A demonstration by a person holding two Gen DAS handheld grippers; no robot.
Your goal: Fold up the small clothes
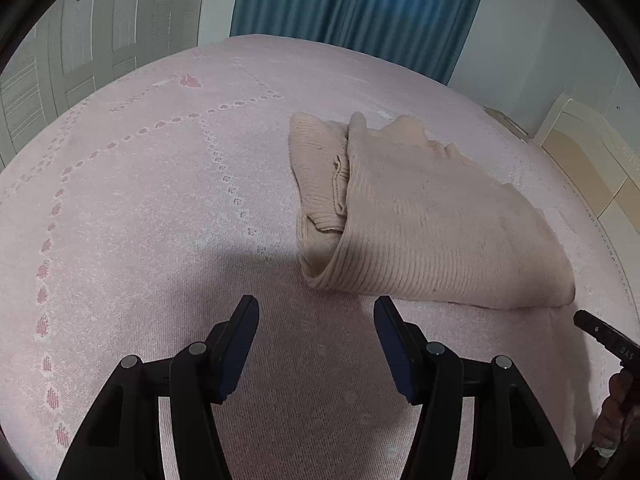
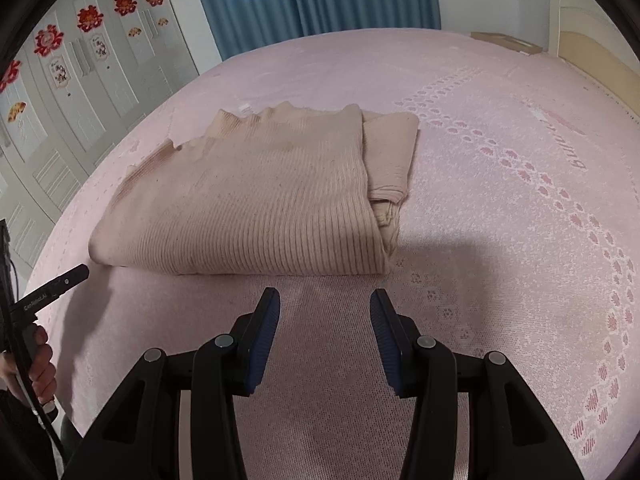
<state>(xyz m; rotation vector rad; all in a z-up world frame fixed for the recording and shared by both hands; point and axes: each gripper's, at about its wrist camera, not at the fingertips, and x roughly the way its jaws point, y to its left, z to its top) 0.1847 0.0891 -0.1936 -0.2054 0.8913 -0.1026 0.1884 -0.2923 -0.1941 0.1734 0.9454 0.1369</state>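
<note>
Folded beige sweater on a pink bed, both tools empty.

The left gripper (image 1: pixel 316 306) hangs with jaws apart, grasping nothing, just short of the sweater (image 1: pixel 420 216), which lies folded on the bedspread (image 1: pixel 140 200). The right gripper (image 2: pixel 324 300) likewise stands parted and empty near the sweater's front edge.

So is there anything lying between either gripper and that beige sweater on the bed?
Nothing visible. Only bare pink bedspread lies between the open right gripper and the folded sweater, and the same holds for the open left gripper. Neither gripper's fingers touch the sweater.
</note>
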